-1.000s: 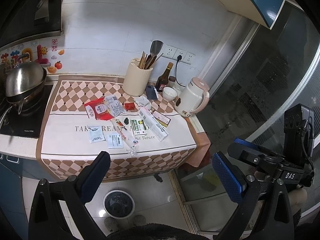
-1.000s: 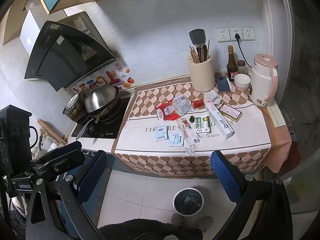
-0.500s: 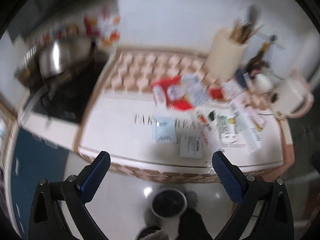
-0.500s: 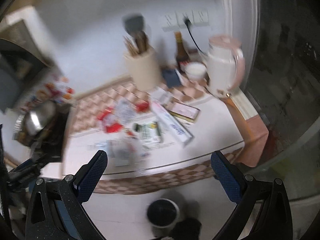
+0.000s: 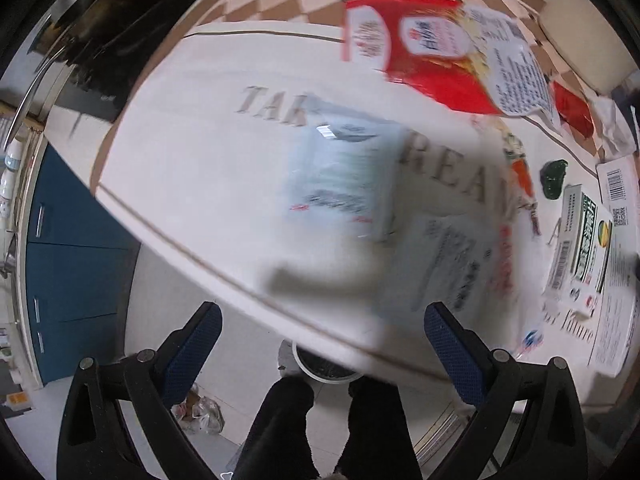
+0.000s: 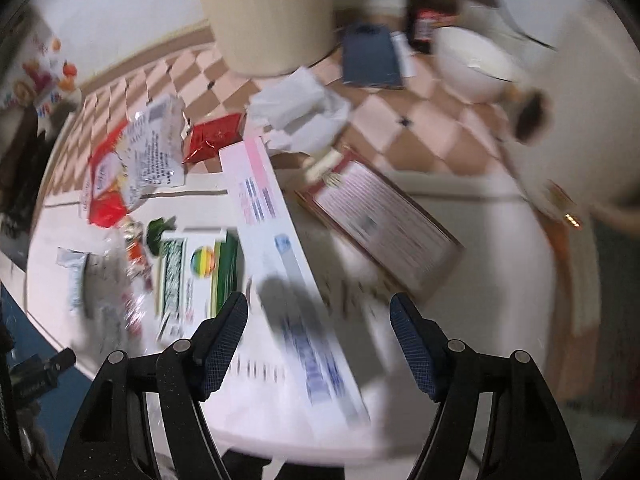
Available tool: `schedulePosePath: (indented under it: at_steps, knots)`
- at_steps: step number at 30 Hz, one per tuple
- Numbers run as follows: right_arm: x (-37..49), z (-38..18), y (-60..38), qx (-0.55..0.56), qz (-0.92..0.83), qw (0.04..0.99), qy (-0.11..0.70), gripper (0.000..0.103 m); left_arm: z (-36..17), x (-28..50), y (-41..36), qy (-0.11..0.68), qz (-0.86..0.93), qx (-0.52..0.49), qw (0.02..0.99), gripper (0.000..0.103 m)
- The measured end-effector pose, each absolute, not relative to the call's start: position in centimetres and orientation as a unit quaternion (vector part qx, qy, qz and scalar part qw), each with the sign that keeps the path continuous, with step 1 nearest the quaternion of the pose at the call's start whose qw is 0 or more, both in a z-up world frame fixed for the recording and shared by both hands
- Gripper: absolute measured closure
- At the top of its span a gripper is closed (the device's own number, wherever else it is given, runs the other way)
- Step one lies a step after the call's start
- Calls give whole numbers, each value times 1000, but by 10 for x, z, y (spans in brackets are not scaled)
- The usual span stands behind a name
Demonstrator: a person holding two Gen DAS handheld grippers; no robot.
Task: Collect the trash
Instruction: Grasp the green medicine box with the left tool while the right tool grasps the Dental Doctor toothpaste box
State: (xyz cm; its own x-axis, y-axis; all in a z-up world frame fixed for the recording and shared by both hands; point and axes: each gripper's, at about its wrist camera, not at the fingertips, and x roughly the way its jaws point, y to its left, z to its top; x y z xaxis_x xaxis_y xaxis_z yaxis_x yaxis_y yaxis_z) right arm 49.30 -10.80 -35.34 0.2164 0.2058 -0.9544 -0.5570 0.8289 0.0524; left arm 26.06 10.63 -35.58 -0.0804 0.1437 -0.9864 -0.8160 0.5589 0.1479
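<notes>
Trash lies scattered on the counter cloth (image 5: 192,168). In the left wrist view a pale blue sachet (image 5: 344,176) lies just ahead of my open left gripper (image 5: 320,340), with a red wrapper (image 5: 420,52) beyond and a green-and-white box (image 5: 580,248) to the right. In the right wrist view my open right gripper (image 6: 318,328) hovers over a long white carton (image 6: 288,264). The green-and-white box (image 6: 200,272) lies to its left, a red-edged flat box (image 6: 380,224) to its right, and crumpled white paper (image 6: 300,108) beyond. Both views are blurred.
A round bin (image 5: 324,368) stands on the floor below the counter edge. A cream utensil holder (image 6: 264,12), dark bottle (image 6: 432,4), white bowl (image 6: 472,64) and kettle (image 6: 592,80) stand at the back. A stove (image 5: 100,40) is at the left.
Both grippers have moved in fast from well back to close over the counter. The left now hangs over the sachets, the right over the long carton. Both stay open.
</notes>
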Motion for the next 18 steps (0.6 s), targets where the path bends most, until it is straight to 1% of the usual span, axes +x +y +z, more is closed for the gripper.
schedulePosePath:
  at_steps: [1,2,3,4,5,7,11,12,14,15,16,18]
  knots:
    - [498,-361,-100,-159,257,759,576,33,-356,270,101,627,381,-268,624,0]
    - [501,-369,-91,-166,265,752,580,52,-355,282,93,628,370,-270,629,1]
    - [504,-377,-85,-160,285,738,591,60,-355,296,87,627,356,-271,638,1]
    - [504,-378,-85,-161,286,738,589,60,-351,307,80,628,342,-270,645,1]
    - [500,-373,-88,-164,283,745,581,64,-347,324,67,627,318,-268,659,1]
    - [498,-364,-101,-149,283,754,574,64,-345,351,48,627,278,-269,677,1]
    - [499,-340,-154,-62,268,765,583,65,-357,401,13,641,209,-269,688,3]
    - [500,-337,-163,-54,263,767,582,65,-364,412,5,648,199,-260,688,7]
    - [504,-333,-184,-36,246,776,579,65,-381,426,-8,672,195,-227,677,19]
    - [505,-333,-191,-39,237,779,579,65,-387,429,-13,679,203,-204,675,33]
    - [505,-335,-197,-39,232,779,580,65,-390,429,-15,681,204,-195,675,39]
    - [508,-339,-212,-31,215,782,584,65,-383,423,-18,672,210,-194,684,40]
